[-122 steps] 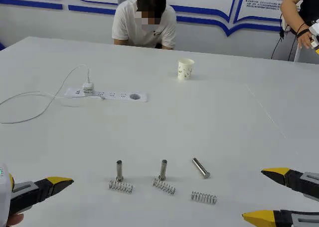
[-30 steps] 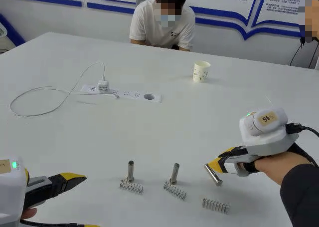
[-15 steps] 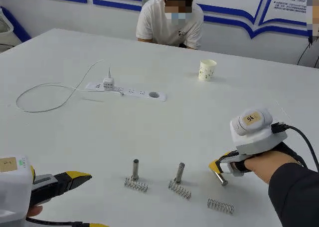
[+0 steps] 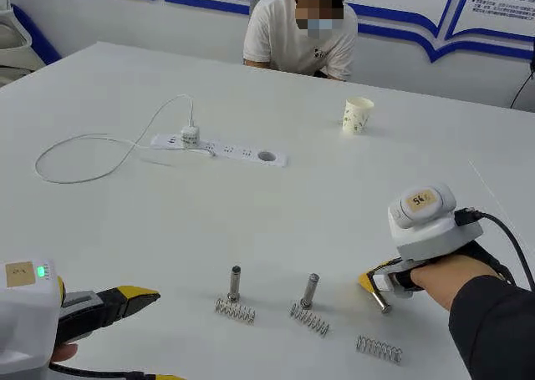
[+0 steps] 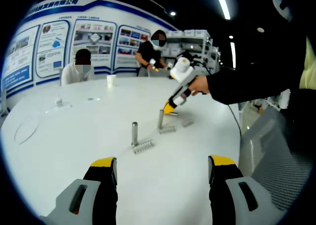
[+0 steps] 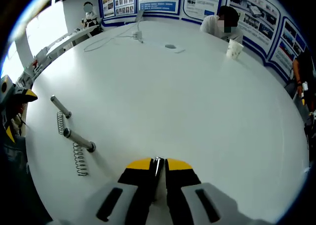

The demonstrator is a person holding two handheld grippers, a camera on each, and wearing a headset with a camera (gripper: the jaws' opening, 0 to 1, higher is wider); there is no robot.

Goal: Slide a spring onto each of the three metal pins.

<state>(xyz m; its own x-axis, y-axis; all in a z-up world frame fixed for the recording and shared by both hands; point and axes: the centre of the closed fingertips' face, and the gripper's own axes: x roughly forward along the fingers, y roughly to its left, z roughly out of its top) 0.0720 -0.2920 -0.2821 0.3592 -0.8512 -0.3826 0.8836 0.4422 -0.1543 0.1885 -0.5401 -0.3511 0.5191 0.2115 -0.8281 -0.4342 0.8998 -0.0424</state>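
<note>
Reading left to right: the left gripper (image 4: 144,336) is at the near-left of the table (image 4: 251,205), jaws spread wide with nothing between them. In the left gripper view both yellow tips frame bare white surface.

Ahead of it and to its right stands the left pin (image 4: 235,282), upright, with the left spring (image 4: 235,311) lying flat just on the near side of its base. Next is the middle pin (image 4: 310,290), upright, with the middle spring (image 4: 309,319) placed likewise.

The right gripper (image 4: 370,282) is clamped on the third pin (image 4: 381,300), which slants with one end low toward the tabletop (contact there unclear). The third spring (image 4: 379,349) lies just nearer the person than that pin, long axis roughly left-right, not threaded.

Judgement: the right gripper is closest to the third spring but occupied. The free left gripper would have to cross past both upright pins to reach it.
</note>
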